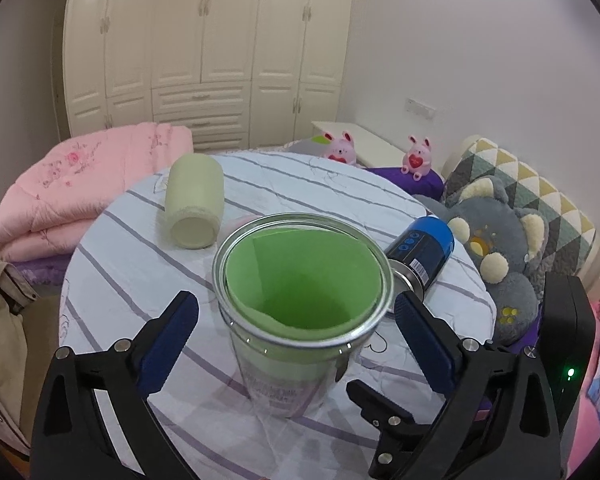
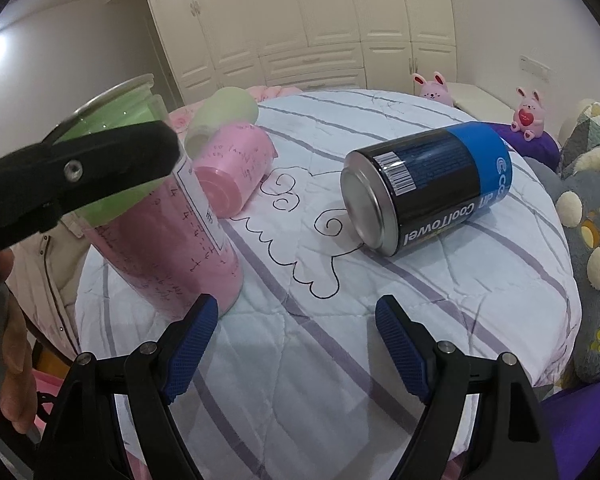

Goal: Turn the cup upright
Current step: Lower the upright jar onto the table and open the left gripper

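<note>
Left wrist view: the clear cup, lined with green paper, is being seen upright at frame centre on the striped table, flanked untouched by the wide-open, empty left gripper. It is being judged light, rigid and slippery; mid-wall is being favoured for gripping. The right gripper is being held open and empty too.

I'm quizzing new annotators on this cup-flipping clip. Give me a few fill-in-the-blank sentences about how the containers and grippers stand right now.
1. The clear cup with the green liner stands ____ on the table, its mouth facing up.
2. The blue and black can lies on its ____.
3. The left gripper has its jaws ____ on either side of the clear cup.
4. The right gripper holds ____.

Missing words: upright; side; open; nothing
</note>
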Demonstrator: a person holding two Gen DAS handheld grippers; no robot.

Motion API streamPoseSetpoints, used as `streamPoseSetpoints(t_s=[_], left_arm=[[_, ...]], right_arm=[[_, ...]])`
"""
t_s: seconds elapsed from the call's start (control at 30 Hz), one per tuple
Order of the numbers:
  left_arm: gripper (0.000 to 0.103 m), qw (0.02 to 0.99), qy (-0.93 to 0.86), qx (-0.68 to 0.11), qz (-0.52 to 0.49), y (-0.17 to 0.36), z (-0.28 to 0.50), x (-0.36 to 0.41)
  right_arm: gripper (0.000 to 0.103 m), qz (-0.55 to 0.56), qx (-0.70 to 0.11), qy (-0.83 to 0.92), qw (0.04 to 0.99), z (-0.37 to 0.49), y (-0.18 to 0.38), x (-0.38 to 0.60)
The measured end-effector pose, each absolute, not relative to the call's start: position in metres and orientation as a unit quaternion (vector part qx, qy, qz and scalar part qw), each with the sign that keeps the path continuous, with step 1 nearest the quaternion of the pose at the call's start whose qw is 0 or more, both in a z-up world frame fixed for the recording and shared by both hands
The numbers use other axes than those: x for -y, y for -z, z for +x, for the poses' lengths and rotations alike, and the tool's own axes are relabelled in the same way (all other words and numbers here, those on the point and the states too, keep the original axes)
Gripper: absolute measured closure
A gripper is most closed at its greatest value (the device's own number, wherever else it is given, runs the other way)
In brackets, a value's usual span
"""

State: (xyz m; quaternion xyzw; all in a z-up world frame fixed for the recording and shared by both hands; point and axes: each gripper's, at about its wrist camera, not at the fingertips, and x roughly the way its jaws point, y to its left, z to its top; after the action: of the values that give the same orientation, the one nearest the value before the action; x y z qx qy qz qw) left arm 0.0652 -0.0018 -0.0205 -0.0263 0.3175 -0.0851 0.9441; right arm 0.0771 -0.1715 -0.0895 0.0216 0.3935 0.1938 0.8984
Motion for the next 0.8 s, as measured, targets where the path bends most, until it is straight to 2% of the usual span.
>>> streamPoseSetpoints(t_s=[0.3, 0.8], left_arm=[[0.000, 0.957, 0.062, -0.281, 0.025, 0.004, 0.036, -0.007], [0.000, 0.963, 0.004, -0.269, 0.019, 0.003, -0.001, -0.025]], right_arm=[[0.021, 0.010, -0.369, -0.203, 0.907, 0.059, 0.078, 0.172], [0.021, 0.019, -0.288, -0.196, 0.937, 0.029, 0.047, 0.190]])
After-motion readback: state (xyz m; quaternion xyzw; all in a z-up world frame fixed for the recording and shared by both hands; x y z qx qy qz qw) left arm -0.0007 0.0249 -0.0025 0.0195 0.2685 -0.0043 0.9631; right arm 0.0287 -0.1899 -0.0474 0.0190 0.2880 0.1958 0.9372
